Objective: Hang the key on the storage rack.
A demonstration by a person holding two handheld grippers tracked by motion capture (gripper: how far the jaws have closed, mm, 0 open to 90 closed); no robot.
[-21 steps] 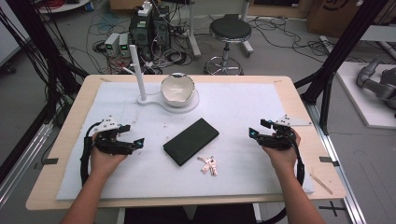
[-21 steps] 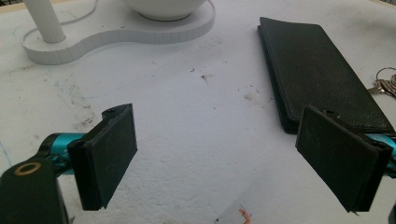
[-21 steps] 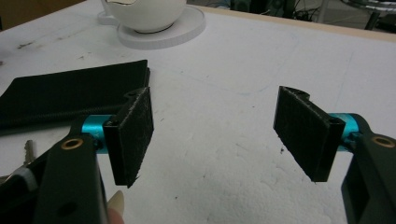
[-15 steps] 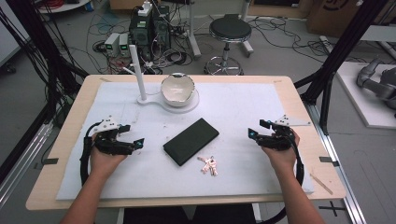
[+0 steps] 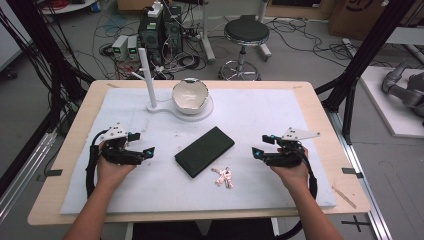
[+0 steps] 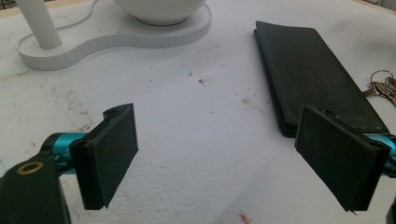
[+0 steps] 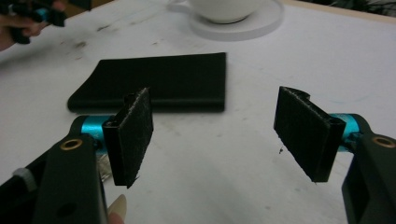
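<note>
A black leather wallet (image 5: 204, 151) lies flat and slantwise in the middle of the white mat (image 5: 260, 120); it also shows as the wallet (image 6: 312, 79) and the wallet (image 7: 159, 81). A small bunch of keys (image 5: 223, 176) rests just in front of it, with the keys (image 6: 383, 86) at the frame edge. My left gripper (image 5: 148, 151) sits on the mat left of the wallet, open and empty, left gripper (image 6: 229, 163) jaws wide apart. My right gripper (image 5: 256, 152) rests to the wallet's right, right gripper (image 7: 217, 135) open with nothing between the jaws.
A white bowl (image 5: 190, 95) sits on a white stand (image 5: 170, 111) with an upright post (image 5: 146, 75) at the back of the mat. The wooden table edge (image 5: 320, 115) frames the mat. A stool and cables stand on the floor beyond.
</note>
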